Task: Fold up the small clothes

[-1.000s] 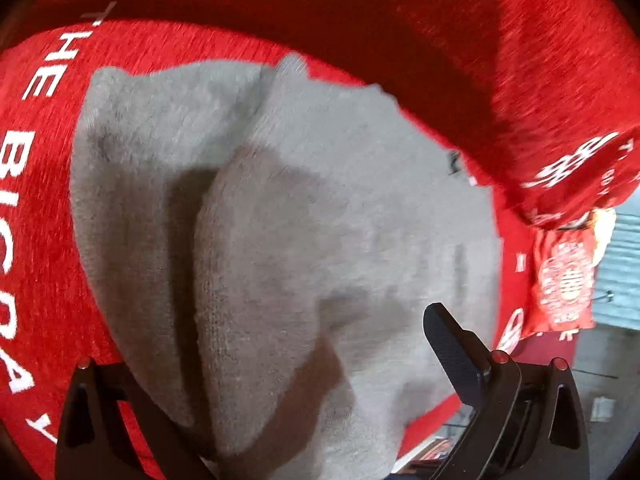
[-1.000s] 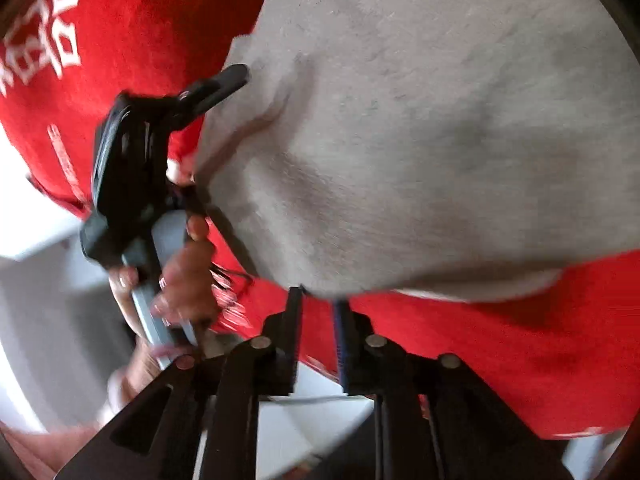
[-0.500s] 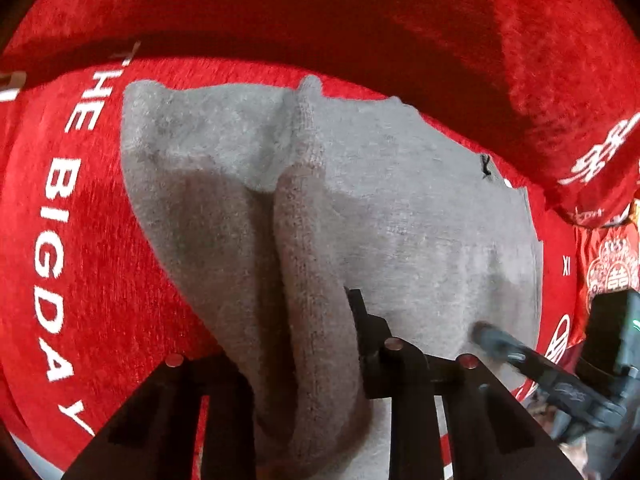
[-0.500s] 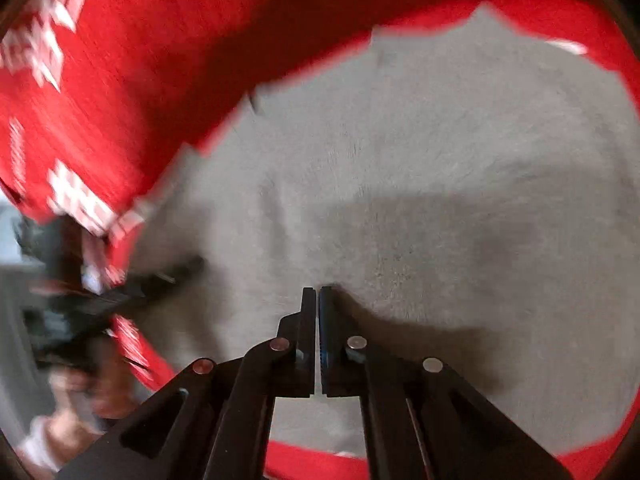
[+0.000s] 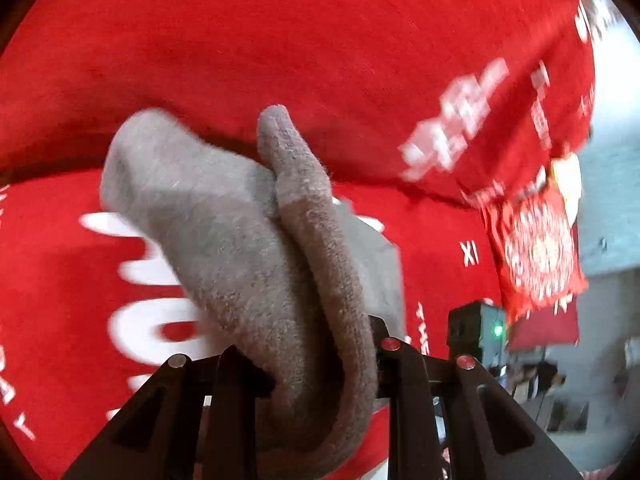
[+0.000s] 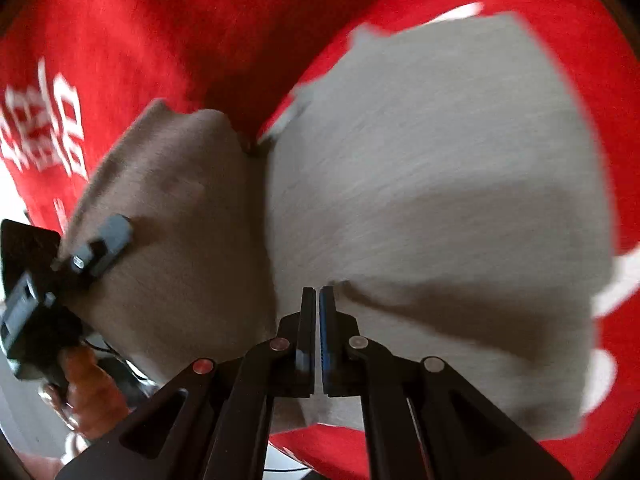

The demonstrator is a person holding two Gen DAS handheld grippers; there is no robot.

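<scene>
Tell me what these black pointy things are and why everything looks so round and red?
The black things are the fingers of two grabbing tools. A person holds one in each hand, and each tool has a little camera that bends the picture round, like a fishbowl.

One picture looks along the left gripper. It is pinching a bunched-up fold of a grey garment and holding it up.

The other picture looks along the right gripper, whose fingers are pressed together at the garment's near edge; whether cloth is pinched between them I cannot tell. At the left of that picture you see the other tool and the person's hand holding it.

The red stuff is a red cloth with white letters underneath.
</scene>
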